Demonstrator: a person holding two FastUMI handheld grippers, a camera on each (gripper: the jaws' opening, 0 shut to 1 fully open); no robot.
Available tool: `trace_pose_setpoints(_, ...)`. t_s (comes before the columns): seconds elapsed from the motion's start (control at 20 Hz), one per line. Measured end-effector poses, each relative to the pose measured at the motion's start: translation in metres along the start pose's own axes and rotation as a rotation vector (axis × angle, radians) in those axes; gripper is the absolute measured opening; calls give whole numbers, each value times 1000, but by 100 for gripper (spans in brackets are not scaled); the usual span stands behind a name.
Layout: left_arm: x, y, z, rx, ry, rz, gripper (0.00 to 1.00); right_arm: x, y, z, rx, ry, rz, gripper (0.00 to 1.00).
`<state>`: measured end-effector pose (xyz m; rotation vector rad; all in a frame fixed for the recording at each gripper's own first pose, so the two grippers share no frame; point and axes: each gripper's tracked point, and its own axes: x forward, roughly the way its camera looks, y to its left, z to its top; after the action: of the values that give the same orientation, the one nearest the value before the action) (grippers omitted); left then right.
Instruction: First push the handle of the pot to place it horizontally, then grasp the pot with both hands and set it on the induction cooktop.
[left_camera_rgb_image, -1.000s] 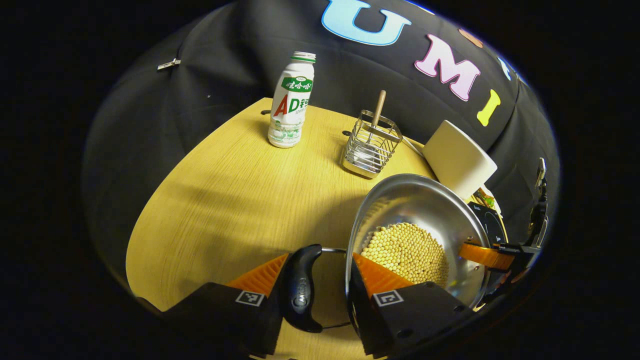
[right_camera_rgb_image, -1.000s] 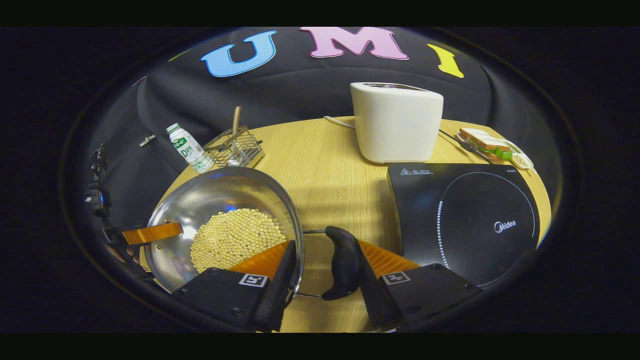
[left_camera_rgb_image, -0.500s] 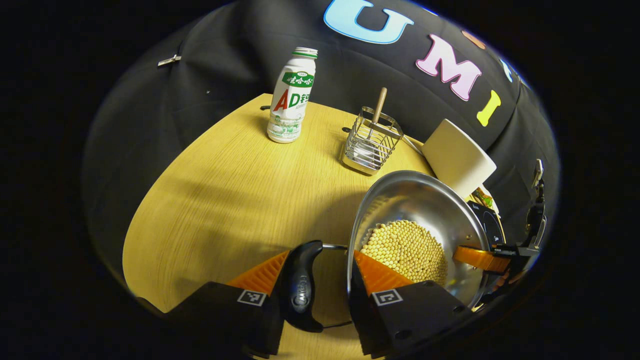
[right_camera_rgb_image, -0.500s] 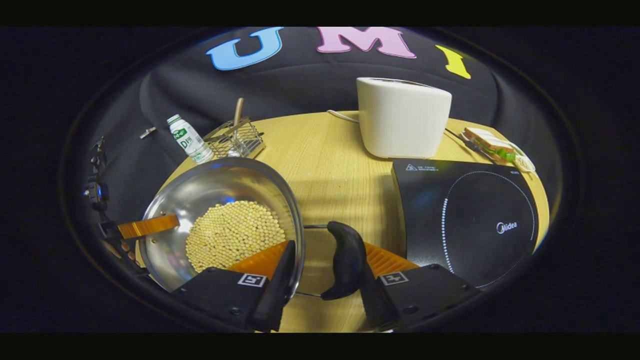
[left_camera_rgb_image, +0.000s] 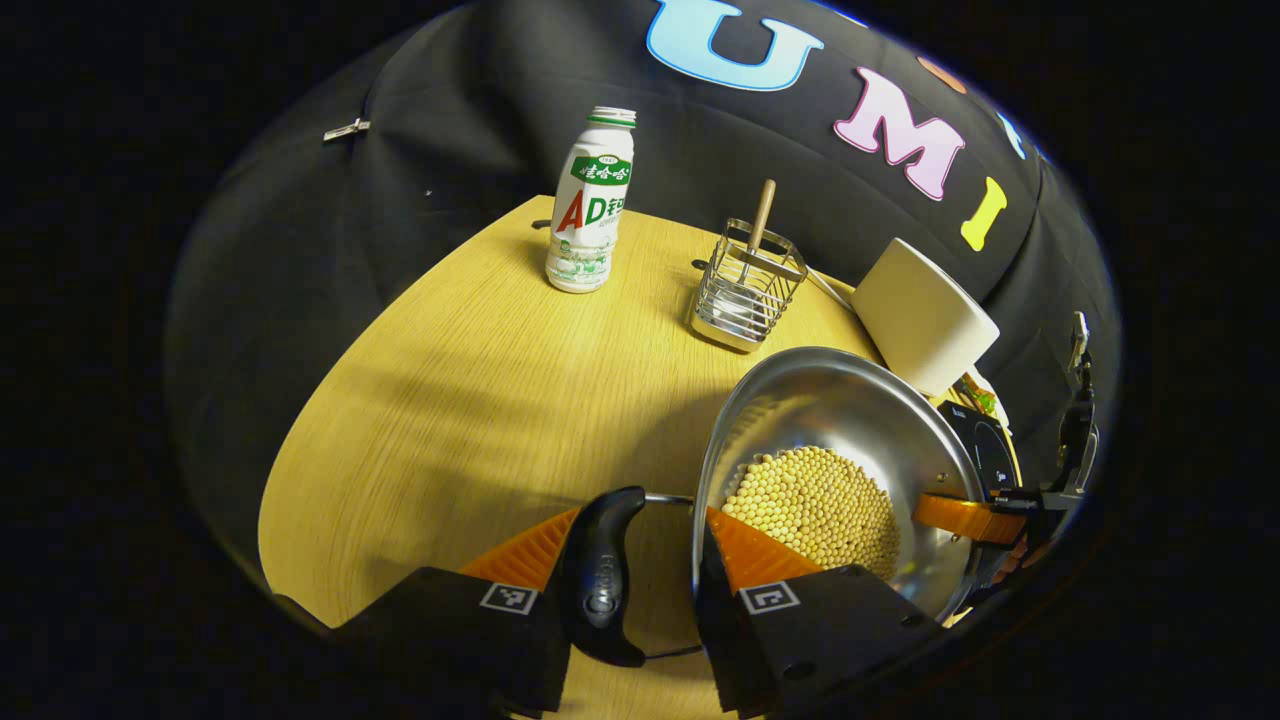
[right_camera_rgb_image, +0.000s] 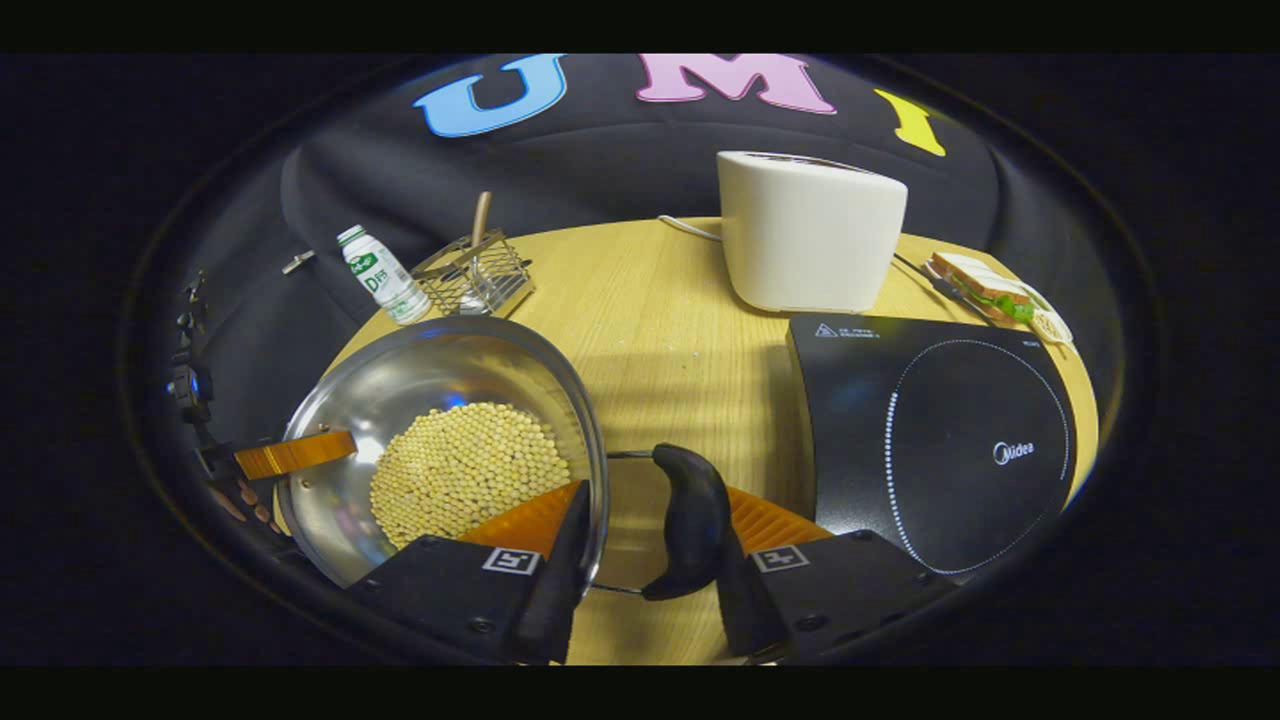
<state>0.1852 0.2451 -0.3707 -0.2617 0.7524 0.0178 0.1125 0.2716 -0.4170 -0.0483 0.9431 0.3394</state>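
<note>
So the left gripper (left_camera_rgb_image: 645, 560) is clamped across a black handle (left_camera_rgb_image: 600, 575) and the rim of the shiny steel pot (left_camera_rgb_image: 850, 410) of yellow beans. The right gripper (right_camera_rgb_image: 650, 545) is clamped the same way on the opposite black handle (right_camera_rgb_image: 690, 520). The black glass induction cooktop (right_camera_rgb_image: 930, 430) is at the pot's 3 o'clock in the right gripper view.

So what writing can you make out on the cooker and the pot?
"Midea": on the induction cooktop, printed on its glass.
Small print at the cooktop's back corner: too small to read.
Embossed mark on the black handle of the pot: too blurred to read.
</note>
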Motion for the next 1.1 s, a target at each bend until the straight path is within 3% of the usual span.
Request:
trace_pose_setpoints(0.6,-47,-47,21,-2,-32,26,60,-54,-25,37,-7,-45,32,61)
trace_pose_setpoints(1.1,-67,-143,33,13,-63,6,58,-103,-100,70,2,-92,30,61)
